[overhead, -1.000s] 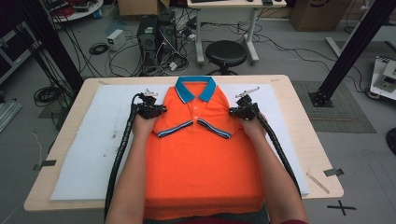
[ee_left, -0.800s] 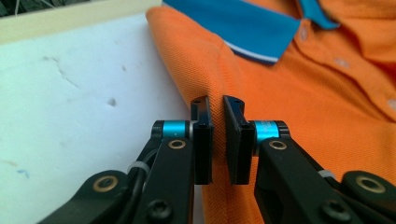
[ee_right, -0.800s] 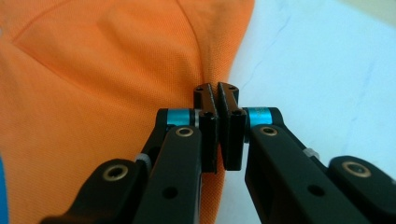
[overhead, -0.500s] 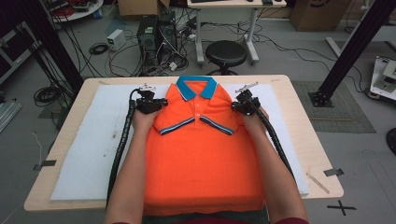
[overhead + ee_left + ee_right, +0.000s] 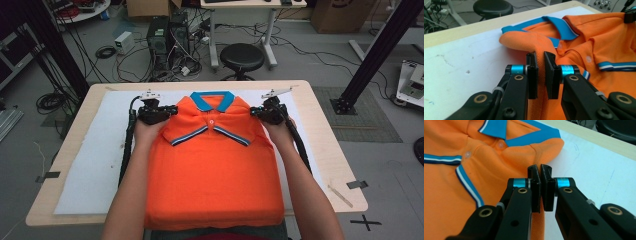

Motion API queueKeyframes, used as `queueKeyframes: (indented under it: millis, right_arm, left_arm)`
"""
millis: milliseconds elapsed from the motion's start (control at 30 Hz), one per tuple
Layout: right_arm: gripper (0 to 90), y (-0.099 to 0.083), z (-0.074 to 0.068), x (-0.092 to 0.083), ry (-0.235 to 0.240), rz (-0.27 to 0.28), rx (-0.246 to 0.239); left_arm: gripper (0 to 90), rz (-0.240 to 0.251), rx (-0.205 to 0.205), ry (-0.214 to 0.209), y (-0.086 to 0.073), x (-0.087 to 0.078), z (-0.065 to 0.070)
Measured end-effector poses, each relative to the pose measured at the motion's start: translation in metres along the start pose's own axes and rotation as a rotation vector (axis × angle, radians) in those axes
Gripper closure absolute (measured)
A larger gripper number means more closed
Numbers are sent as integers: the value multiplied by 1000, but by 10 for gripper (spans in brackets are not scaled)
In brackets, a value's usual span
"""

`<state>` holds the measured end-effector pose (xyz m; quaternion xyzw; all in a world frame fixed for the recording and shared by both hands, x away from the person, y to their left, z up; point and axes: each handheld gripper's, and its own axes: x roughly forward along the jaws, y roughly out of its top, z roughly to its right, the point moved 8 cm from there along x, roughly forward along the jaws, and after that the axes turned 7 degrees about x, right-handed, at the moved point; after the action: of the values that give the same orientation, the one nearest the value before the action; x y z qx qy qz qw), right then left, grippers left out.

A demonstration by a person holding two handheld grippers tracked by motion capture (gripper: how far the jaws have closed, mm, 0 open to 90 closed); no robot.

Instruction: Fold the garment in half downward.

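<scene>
in the high view, an orange polo shirt (image 5: 215,170) with a blue collar is seen spread face up on a white mat (image 5: 95,165) that covers the wooden worktop (image 5: 330,150). its collar points to the far edge and its hem hangs over the near edge. the left tongs (image 5: 172,111) are held at one shoulder of the shirt and the right tongs (image 5: 254,112) at the other, each carried by a hand (image 5: 147,131) with its forearm laid alongside the shirt. a black stool (image 5: 242,56) is seen on the floor beyond the worktop.

in the left gripper view, the left tongs (image 5: 541,72) are clenched on a raised fold of the shoulder fabric, lifted off the mat.

in the right gripper view, the right tongs (image 5: 540,190) are clenched on a thin ridge of orange fabric at the shirt's edge, beside the mat.
</scene>
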<state>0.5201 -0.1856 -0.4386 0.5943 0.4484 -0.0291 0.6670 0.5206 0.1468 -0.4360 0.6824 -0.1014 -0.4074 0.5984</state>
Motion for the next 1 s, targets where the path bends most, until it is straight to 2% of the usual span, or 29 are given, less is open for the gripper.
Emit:
queueKeyframes:
  millis: [133, 333, 433, 533, 600, 733, 933, 1000]
  right_arm:
    - [883, -3, -2, -10, 19, 9, 1]
    - [883, -4, -3, -23, 28, 27, -1]
    - [883, -5, -5, -28, 36, 40, -10]
    - [883, -8, -9, -33, 46, 48, -15]
    - [883, -11, -12, -35, 50, 54, -22]
    - [882, -16, -18, -41, 60, 72, -27]
    - [881, -25, -27, -51, 84, 89, -38]
    - [879, -29, -34, -56, 105, 100, -50]
  left_arm:
    - [819, 18, 18, 4, 2, -13, 4]
    - [821, 43, 10, 23, -1, -30, 0]
    - [821, 47, 6, 14, -4, -38, 0]
    - [821, 46, 20, 11, -3, -42, 4]
    - [821, 76, 34, 8, -2, -46, 11]
    - [821, 97, 51, -11, -4, -52, 24]
    - [820, 114, 89, -23, -9, -63, 43]
    - [820, 112, 107, -23, -12, -67, 50]
